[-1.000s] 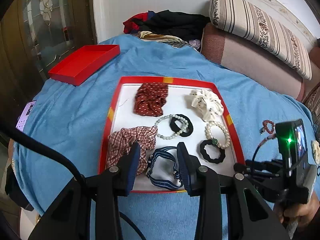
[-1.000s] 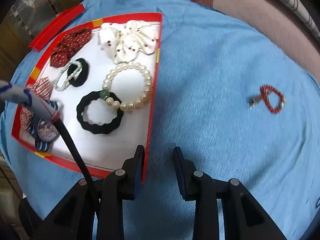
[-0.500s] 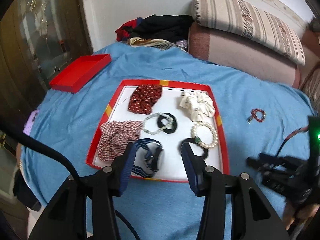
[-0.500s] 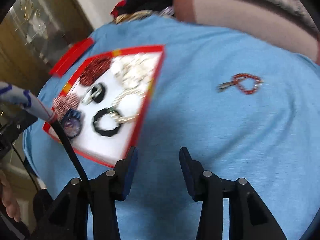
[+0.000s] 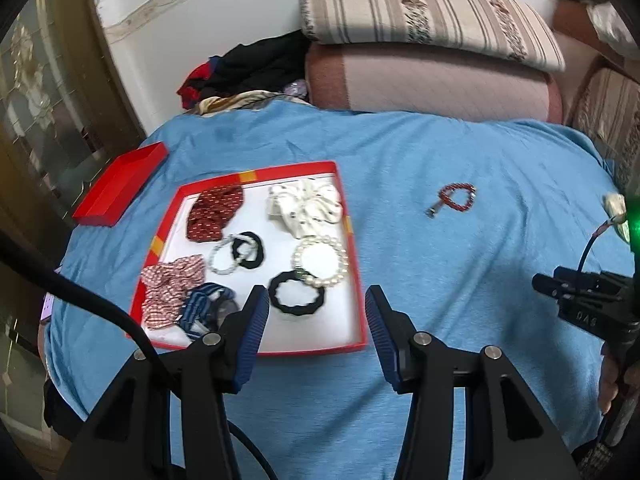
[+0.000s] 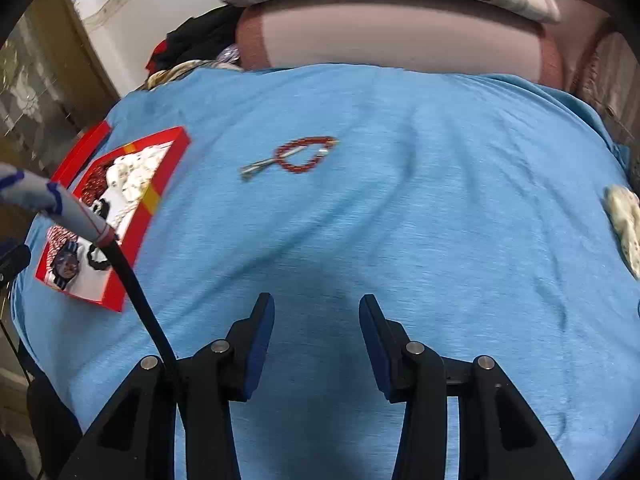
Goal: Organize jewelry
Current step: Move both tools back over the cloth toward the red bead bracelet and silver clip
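Observation:
A red tray with a white floor [image 5: 352, 336] lies on the blue cloth and holds several scrunchies, hair ties and a pearl bracelet [image 5: 320, 256]; it also shows at the left in the right wrist view [image 6: 140, 232]. A red bead bracelet with a metal charm [image 5: 454, 198] lies loose on the cloth to the right of the tray, and ahead of my right gripper [image 6: 308, 152]. A cream scrunchie [image 6: 624, 224] lies at the far right. My left gripper [image 5: 316, 320] is open and empty above the tray's near right corner. My right gripper [image 6: 316, 336] is open and empty over bare cloth.
A red box lid [image 5: 120, 184] lies on the cloth left of the tray. Cushions [image 5: 432, 76] and a pile of clothes [image 5: 248, 68] line the far edge by the wall. A cable [image 6: 136, 288] runs across the left of the right wrist view.
Both grippers have pulled back, risen and swung right. The left gripper has left the striped hair band in the tray. The red bead bracelet now lies ahead of the right gripper.

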The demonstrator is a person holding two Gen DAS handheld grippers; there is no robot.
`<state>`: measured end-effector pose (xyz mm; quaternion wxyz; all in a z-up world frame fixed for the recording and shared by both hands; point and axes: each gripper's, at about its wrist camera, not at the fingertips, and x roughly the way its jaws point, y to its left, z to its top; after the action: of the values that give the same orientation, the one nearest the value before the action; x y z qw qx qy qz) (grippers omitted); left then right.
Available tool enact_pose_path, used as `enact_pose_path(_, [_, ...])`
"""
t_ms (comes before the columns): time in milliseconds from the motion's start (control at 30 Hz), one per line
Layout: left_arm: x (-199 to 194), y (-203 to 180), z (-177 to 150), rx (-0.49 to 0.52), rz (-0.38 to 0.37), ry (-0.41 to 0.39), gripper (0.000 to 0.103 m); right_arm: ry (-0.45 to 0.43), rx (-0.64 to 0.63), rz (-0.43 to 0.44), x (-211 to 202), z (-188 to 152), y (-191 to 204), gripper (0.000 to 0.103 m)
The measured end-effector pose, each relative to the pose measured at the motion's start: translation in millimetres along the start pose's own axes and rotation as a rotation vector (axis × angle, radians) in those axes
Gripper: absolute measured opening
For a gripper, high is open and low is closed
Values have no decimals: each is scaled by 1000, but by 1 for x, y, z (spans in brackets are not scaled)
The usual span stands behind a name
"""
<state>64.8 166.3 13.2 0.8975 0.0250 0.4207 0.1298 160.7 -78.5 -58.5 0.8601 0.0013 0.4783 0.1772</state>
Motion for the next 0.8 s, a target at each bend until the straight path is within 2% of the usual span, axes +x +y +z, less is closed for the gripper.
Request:
enact_pose_path(233, [10, -27, 5, 46, -20, 23, 49, -10, 47, -22, -3, 2, -31, 48])
enact_pose_path(467, [26, -41, 7, 68, -33, 49, 50, -25, 45, -21, 4, 12, -40, 48])
enact_pose_path(600, [39, -44, 7, 58, -51, 70, 51, -46, 45, -19, 13, 26, -41, 48])
enact_pose_path(800, [59, -42, 3, 47, -71, 102, 51, -85, 51, 38, 33, 64, -32, 48])
